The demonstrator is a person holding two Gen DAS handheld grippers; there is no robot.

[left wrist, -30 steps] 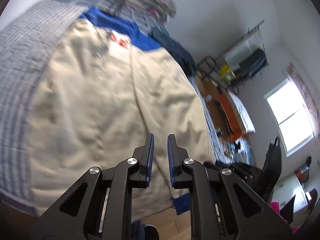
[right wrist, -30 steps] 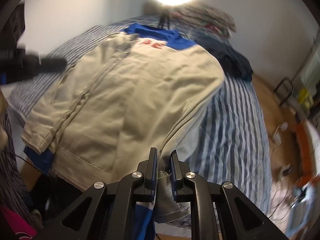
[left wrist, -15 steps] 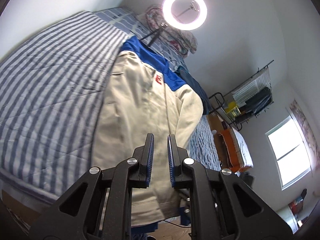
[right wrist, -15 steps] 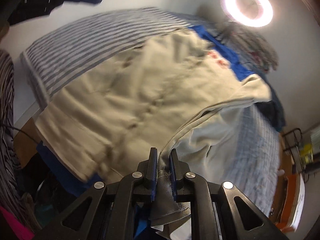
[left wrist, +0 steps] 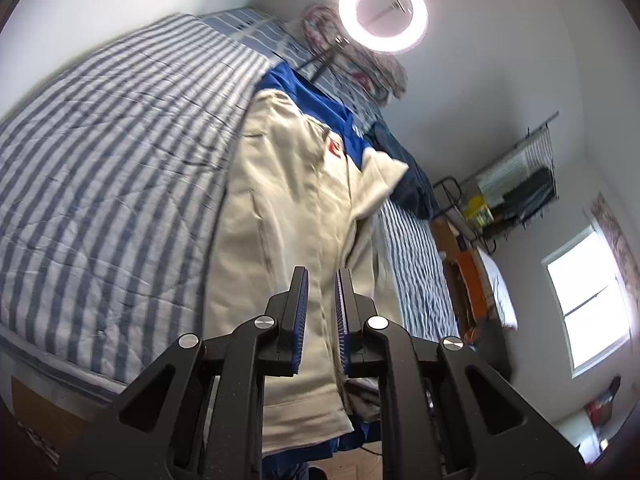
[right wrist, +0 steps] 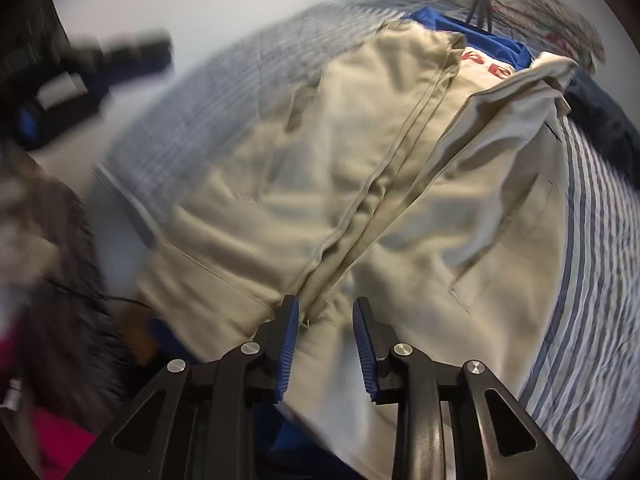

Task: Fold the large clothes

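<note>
A cream jacket [left wrist: 288,208] with a blue yoke [left wrist: 316,104] and red lettering lies lengthwise on the striped bed cover [left wrist: 112,152]. My left gripper [left wrist: 321,280] hovers over the jacket's hem end, its jaws nearly together with nothing between them. In the right wrist view the jacket [right wrist: 280,168] has one front panel folded in to the middle seam. My right gripper [right wrist: 325,308] hangs just above the hem by that seam; its jaws are opening and the pads do not press the cloth. The left gripper [right wrist: 120,56] shows blurred at the upper left.
A ring light [left wrist: 383,12] on a tripod [right wrist: 480,0] stands at the bed's head beside a pile of clothes [left wrist: 360,68]. A dark navy garment [left wrist: 412,184] lies right of the jacket. A clothes rack [left wrist: 516,184] and a window [left wrist: 588,300] are at the right.
My right gripper carried the jacket's front edge over to the middle, dropped lower and spread its jaws off the cloth. My left gripper swung away from over the jacket toward the bed's left side.
</note>
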